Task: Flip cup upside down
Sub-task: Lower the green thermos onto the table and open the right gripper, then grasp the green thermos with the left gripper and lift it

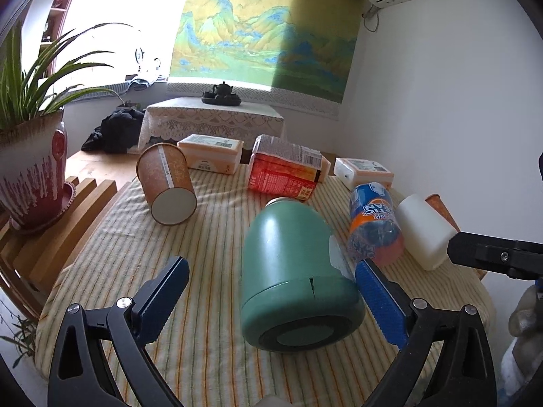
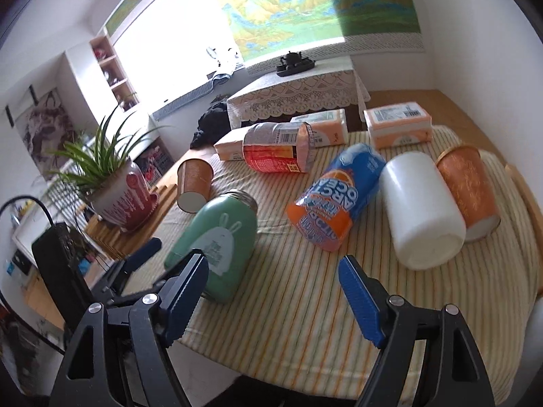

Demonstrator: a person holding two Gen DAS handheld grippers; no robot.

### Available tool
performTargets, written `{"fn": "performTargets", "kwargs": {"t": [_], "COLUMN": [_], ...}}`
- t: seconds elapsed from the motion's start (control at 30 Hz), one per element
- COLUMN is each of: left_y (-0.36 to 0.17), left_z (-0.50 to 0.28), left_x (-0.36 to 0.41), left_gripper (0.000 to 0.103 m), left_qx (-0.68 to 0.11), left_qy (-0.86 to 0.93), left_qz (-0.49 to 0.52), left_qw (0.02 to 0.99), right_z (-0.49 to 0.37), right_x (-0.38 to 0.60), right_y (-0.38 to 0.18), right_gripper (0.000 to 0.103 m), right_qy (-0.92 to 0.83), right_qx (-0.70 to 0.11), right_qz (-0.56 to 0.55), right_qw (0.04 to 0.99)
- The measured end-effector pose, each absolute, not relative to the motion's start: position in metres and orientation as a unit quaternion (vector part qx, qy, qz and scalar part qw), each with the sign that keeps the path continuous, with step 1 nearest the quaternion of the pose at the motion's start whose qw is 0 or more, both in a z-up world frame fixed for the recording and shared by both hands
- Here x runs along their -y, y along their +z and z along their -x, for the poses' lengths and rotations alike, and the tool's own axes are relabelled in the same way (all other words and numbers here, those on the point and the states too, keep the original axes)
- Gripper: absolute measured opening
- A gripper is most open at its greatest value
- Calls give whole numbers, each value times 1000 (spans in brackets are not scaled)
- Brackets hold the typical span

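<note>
**Ana:** Blue-padded fingers fill the bottom of the left wrist view. The left gripper (image 1: 271, 291) is spread wide and holds nothing, with the green flask (image 1: 292, 281) lying on its side between the pads, base toward the lens. One pad looks to be right against the flask's wall at lower right; the other stands well clear at lower left.

**Ben:** So the flask is the cup to flip?

**Ana:** My guess, since the jaws straddle it. Its open mouth points toward the upper middle of the frame, so it needs gripping around the body and turning mouth-down onto the striped cloth (image 1: 210, 237).

**Ben:** And the right gripper (image 2: 273, 288)?

**Ana:** Also wide open and empty, low in its own view, hovering over the cloth between the flask and the white cup (image 2: 424, 210). It looks parked to leave the left one room.

**Ben:** Other candidates?

**Ana:** An orange paper cup (image 1: 166, 186) lies tipped at the middle left of the left view, and another orange cup (image 2: 470, 190) lies touching the white one at the right of the right view. A blue and orange bottle (image 2: 336, 200) lies in the centre.
</note>
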State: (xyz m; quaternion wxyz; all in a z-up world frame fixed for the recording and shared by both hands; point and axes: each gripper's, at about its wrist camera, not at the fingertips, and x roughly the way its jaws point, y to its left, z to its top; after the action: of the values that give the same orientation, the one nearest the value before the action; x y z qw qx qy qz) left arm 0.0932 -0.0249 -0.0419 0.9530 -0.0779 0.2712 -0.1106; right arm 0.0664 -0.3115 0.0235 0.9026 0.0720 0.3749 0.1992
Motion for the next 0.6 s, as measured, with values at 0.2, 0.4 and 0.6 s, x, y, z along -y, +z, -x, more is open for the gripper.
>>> {"fn": "performTargets", "kwargs": {"t": [0.2, 0.4, 0.6], "left_y": [-46, -46, -41], "left_z": [-91, -70, -70], "left_x": [25, 14, -4], "left_gripper": [102, 102, 102], "left_qx": [-289, -287, -318], "left_qy": [-172, -193, -176], "left_qz": [46, -10, 7], "left_qw": [941, 938, 932], "right_z": [-76, -78, -84], "right_x": [297, 281, 262], "right_y": [20, 10, 18], "right_gripper": [70, 65, 65], "right_qy": [242, 277, 260], "right_qx": [-399, -402, -407], "right_qz": [-50, -15, 109], "right_qw": [883, 873, 869]}}
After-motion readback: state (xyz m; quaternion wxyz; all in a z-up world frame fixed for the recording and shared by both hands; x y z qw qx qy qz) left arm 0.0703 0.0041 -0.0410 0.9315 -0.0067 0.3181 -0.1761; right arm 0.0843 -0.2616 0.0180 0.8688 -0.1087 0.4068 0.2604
